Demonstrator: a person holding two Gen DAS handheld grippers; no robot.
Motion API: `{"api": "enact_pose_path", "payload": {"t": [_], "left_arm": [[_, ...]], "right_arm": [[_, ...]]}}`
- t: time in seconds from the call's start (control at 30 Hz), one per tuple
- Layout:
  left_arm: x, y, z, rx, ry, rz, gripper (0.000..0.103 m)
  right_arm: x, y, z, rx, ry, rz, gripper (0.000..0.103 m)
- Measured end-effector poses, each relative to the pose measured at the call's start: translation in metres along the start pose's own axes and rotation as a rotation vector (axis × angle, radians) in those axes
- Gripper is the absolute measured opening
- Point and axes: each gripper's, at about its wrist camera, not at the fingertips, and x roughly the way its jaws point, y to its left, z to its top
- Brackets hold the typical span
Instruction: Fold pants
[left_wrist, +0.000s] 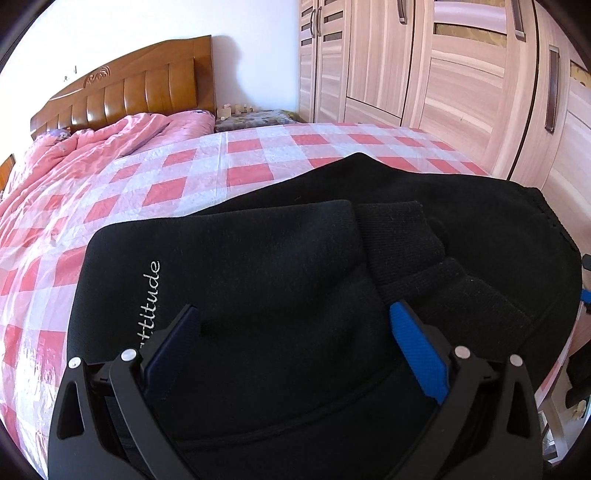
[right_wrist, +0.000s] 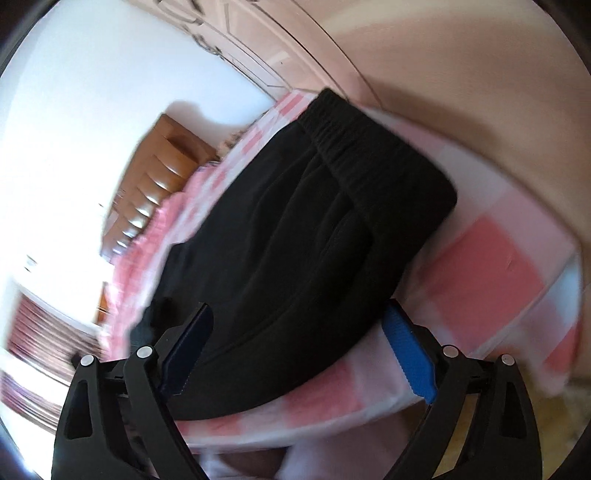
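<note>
Left wrist view: pants (left_wrist: 295, 258) lie folded over on the checked sheet (left_wrist: 184, 173) at the near right part of the bed, leg cuffs (left_wrist: 406, 240) resting on top toward the right, white lettering (left_wrist: 151, 295) on the left panel. Left gripper (left_wrist: 295, 325) hangs over the top layer with jaws spread wide, holding nothing. Whether the pads touch the cloth — cannot tell.

Right wrist view: tilted and blurred. Pants (right_wrist: 295, 229) run away from the camera, waistband (right_wrist: 354, 147) at the far end, near edge close to the bed's edge. Right gripper (right_wrist: 299, 325) is spread too, straddling the near fold, nothing pinched.

My read: a fold is laid and a tidy-up or next fold is pending. To do it well — grab both layers at matching corners, lift evenly, keep the cuffs from sliding off, and land edges flush.
</note>
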Motion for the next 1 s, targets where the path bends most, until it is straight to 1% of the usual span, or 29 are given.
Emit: {"api": "enact_pose_path", "payload": {"t": [0.07,0.13,0.27,0.33,0.37,0.4,0.43,0.47,0.5,0.53,0.57,0.6,0.63,0.67,0.7,0.77,0.8,0.87,0.9,1.0], "left_arm": [[0.001,0.0,0.0,-0.002,0.0,-0.003,0.102],[0.002,0.0,0.001,-0.001,0.003,-0.006,0.102],[0.001,0.0,0.002,0.009,0.008,0.001,0.102],[0.0,0.0,0.002,0.014,0.01,0.002,0.102],[0.001,0.0,0.002,0.01,0.011,-0.002,0.102],[0.001,0.001,0.002,0.006,0.012,-0.005,0.102],[0.002,0.001,0.002,0.0,0.014,-0.009,0.102],[0.002,0.001,0.002,-0.002,0.017,-0.008,0.102],[0.002,0.001,0.003,-0.003,0.02,-0.004,0.102],[-0.002,-0.002,0.004,0.007,0.022,0.021,0.102],[-0.005,-0.005,0.006,0.021,0.021,0.038,0.099],[-0.014,-0.011,0.009,0.05,0.01,0.056,0.097],[-0.021,-0.014,0.012,0.065,-0.003,0.058,0.094],[-0.031,-0.019,0.019,0.073,-0.024,0.048,0.094],[-0.04,-0.023,0.027,0.075,-0.044,0.028,0.094],[-0.054,-0.039,0.054,0.075,-0.063,-0.046,0.095],[-0.057,-0.056,0.075,0.095,-0.051,-0.11,0.095],[-0.053,-0.089,0.106,0.142,0.003,-0.206,0.101],[-0.046,-0.118,0.129,0.182,0.06,-0.271,0.101],[-0.031,-0.196,0.174,0.307,0.176,-0.352,0.101]], "right_arm": [[0.002,-0.001,0.005,-0.002,-0.005,0.008,0.091],[0.005,-0.004,0.011,0.025,-0.042,0.012,0.091],[0.013,0.009,0.011,0.023,-0.12,-0.062,0.092],[0.015,0.018,0.006,-0.055,-0.135,-0.12,0.091],[0.014,0.018,0.005,-0.071,-0.147,-0.131,0.09],[0.013,0.016,0.004,-0.063,-0.167,-0.128,0.083],[0.014,0.013,0.006,-0.052,-0.179,-0.124,0.072],[0.016,0.011,0.008,-0.048,-0.188,-0.126,0.063],[0.017,0.006,0.009,-0.04,-0.201,-0.138,0.038],[0.019,0.002,0.01,-0.028,-0.215,-0.129,0.031],[0.016,-0.003,0.009,-0.016,-0.239,-0.098,0.03],[0.014,-0.001,0.007,-0.036,-0.261,-0.096,0.028],[0.011,0.002,0.004,-0.068,-0.281,-0.104,0.027],[0.008,0.007,0.001,-0.111,-0.307,-0.114,0.027],[0.007,0.012,-0.001,-0.144,-0.324,-0.125,0.026],[0.006,0.025,-0.005,-0.243,-0.363,-0.176,0.026],[0.006,0.034,-0.008,-0.307,-0.382,-0.212,0.026],[0.009,0.044,-0.011,-0.376,-0.401,-0.254,0.026],[0.01,0.049,-0.012,-0.419,-0.41,-0.286,0.026],[0.015,0.058,-0.016,-0.501,-0.429,-0.355,0.026]]}}
